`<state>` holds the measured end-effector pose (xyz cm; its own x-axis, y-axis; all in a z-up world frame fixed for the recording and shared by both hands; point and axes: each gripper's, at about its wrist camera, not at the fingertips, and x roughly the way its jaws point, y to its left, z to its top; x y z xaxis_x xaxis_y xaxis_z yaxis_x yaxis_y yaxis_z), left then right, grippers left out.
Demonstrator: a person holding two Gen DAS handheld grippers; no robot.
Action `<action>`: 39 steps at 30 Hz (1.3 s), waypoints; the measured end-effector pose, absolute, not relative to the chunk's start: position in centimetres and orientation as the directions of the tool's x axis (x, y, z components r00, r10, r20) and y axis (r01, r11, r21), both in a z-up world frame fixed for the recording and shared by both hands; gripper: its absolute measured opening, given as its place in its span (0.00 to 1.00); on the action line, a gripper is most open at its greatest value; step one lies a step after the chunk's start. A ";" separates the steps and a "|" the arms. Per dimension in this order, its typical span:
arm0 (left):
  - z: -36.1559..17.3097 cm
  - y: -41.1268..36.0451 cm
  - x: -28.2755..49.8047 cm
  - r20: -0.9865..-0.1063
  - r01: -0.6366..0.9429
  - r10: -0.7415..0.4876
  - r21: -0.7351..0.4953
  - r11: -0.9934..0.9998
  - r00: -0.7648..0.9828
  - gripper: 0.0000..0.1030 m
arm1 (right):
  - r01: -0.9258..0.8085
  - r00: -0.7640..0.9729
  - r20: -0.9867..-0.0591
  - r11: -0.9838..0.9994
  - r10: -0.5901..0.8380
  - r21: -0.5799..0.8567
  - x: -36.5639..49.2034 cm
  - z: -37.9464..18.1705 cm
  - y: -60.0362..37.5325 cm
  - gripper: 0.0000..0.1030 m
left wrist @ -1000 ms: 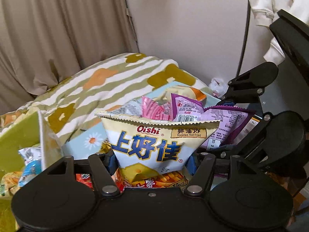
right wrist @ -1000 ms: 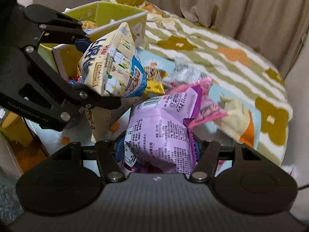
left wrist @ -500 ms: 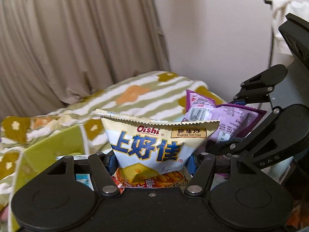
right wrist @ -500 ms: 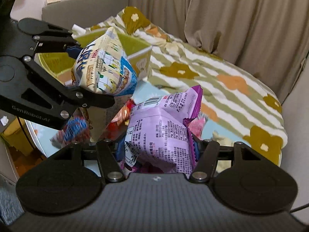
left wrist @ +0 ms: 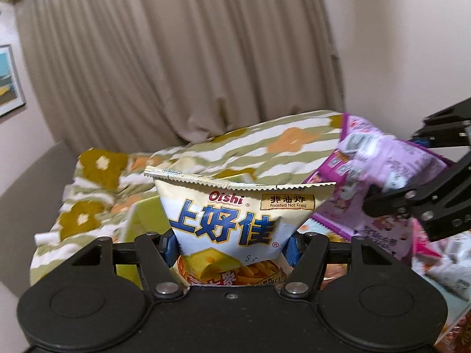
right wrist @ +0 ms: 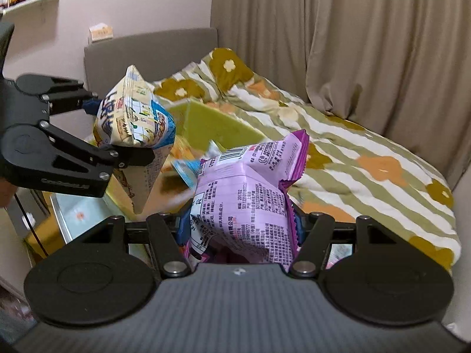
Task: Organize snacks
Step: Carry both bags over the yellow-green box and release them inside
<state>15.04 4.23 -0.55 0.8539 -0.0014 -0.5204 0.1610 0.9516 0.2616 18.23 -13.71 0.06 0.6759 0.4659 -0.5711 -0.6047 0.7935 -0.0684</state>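
Both tools lifted above bed point(right wrist: 368, 153) since before: our left tool point(left wrist: 232, 247) clamps Oishi bag point(left wrist: 235, 220), right tool point(right wrist: 238, 226) clamps purple packet point(right wrist: 247, 194), green box point(right wrist: 215, 126) beyond.

- We look from the left wrist, close behind its held Oishi bag point(left wrist: 235, 220), toward the curtain point(left wrist: 176, 58)
- From the right wrist we face the headboard point(right wrist: 147, 50)
- Both share the floral bedspread point(right wrist: 368, 158) and green box point(right wrist: 212, 126)
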 end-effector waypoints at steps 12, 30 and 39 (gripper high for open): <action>-4.4 15.6 20.3 -0.654 0.106 0.058 0.208 0.972 0.755 0.67 | -0.478 0.627 -0.655 0.872 0.423 0.107 23.6 -1.4 -1.3 0.75; -6.5 18.7 22.1 -0.723 0.201 -0.069 0.098 0.975 0.687 1.00 | -0.311 0.658 -0.718 0.950 0.227 0.015 24.7 -4.7 3.0 0.75; -4.6 20.2 19.4 -0.703 0.047 0.011 0.063 0.997 0.711 1.00 | -0.313 0.656 -0.709 0.948 0.261 0.059 24.6 -4.2 3.2 0.76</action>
